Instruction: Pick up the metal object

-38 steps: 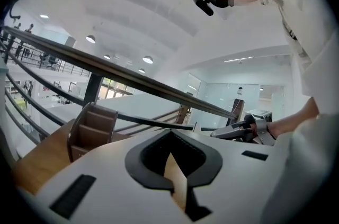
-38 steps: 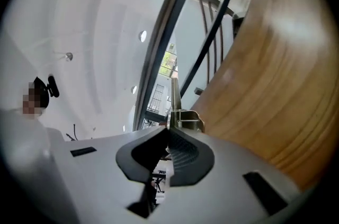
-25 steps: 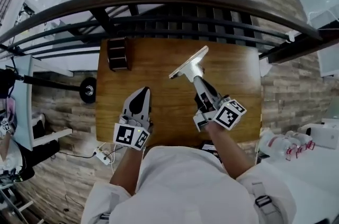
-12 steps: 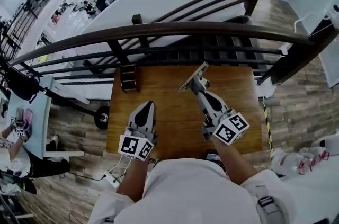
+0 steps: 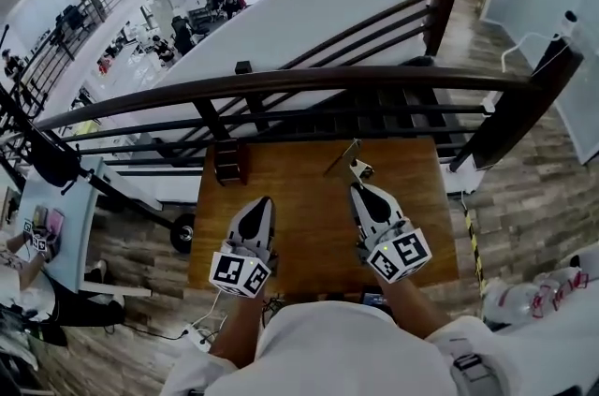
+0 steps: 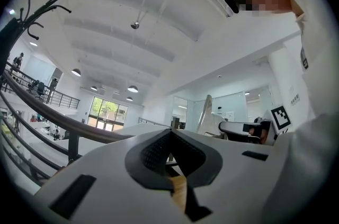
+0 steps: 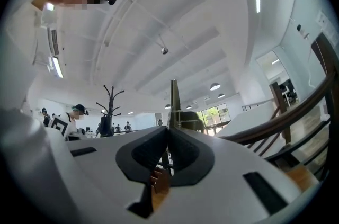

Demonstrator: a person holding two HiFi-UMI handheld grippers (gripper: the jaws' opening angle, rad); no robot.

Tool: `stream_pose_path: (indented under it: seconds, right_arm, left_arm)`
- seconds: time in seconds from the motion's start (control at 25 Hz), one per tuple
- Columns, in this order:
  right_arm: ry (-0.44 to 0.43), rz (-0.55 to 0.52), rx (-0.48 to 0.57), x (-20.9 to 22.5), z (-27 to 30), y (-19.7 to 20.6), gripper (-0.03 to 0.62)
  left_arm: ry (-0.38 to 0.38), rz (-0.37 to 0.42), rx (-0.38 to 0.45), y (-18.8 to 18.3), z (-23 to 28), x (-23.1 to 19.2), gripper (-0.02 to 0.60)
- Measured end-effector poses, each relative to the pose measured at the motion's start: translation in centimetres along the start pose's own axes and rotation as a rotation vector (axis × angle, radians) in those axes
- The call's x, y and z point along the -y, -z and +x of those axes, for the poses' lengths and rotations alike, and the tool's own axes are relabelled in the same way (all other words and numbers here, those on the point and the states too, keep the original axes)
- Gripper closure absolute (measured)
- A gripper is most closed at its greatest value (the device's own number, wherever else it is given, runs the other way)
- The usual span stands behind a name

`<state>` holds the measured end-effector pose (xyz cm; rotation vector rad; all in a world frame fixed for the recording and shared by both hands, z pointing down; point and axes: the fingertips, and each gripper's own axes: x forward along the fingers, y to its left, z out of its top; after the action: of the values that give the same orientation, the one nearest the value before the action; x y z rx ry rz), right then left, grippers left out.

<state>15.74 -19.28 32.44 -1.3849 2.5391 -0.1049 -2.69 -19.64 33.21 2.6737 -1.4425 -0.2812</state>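
I'm over a wooden table [image 5: 309, 198] set against a dark railing [image 5: 281, 83], with a big open hall below. There's a dark box [image 5: 230, 162] on the far left corner, can't tell what's in it. My right gripper [image 5: 359, 190] pinches the metal object [image 5: 343, 156] up above the table. My left gripper [image 5: 264, 201] is pressed together, empty.

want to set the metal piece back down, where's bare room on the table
The wooden table is mostly bare: the middle strip between the left claw and right claw, and the right side beyond the right claw. Only the far left corner is taken, by a dark block. The metal object sits in the right claw.
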Motion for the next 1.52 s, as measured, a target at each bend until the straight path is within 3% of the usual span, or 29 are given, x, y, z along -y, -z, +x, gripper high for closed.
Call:
stream_pose_path:
  seconds: [0.16, 0.36, 0.56, 0.88, 1.24, 1.52]
  right_arm:
    - [0.014, -0.067, 0.001, -0.7, -0.4, -0.6, 0.566]
    - [0.077, -0.091, 0.009, -1.5, -1.2, -1.3, 0.566]
    - [0.149, -0.155, 0.043, -3.5, -1.7, -2.2, 0.566]
    - [0.137, -0.184, 0.018, -10.1, -1.3, -1.4, 0.566]
    - [0.221, -0.205, -0.041, -13.5, -5.2, 1.1, 0.566]
    - [0.263, -0.199, -0.047, -14.0, -6.9, 1.7, 0.566]
  left_arm:
    - [0.016, 0.002, -0.006, -0.6, -0.5, 0.5, 0.571]
    - [0.088, -0.006, -0.004, -1.4, -1.7, 0.7, 0.571]
    - [0.154, 0.054, -0.001, -3.1, -2.9, 0.4, 0.571]
    - [0.161, 0.088, 0.022, -5.9, -7.7, -0.8, 0.571]
    - [0.174, 0.033, -0.017, -3.2, -12.7, -2.2, 0.571]
    - [0.231, 0.004, -0.049, -1.8, -13.1, -1.1, 0.570]
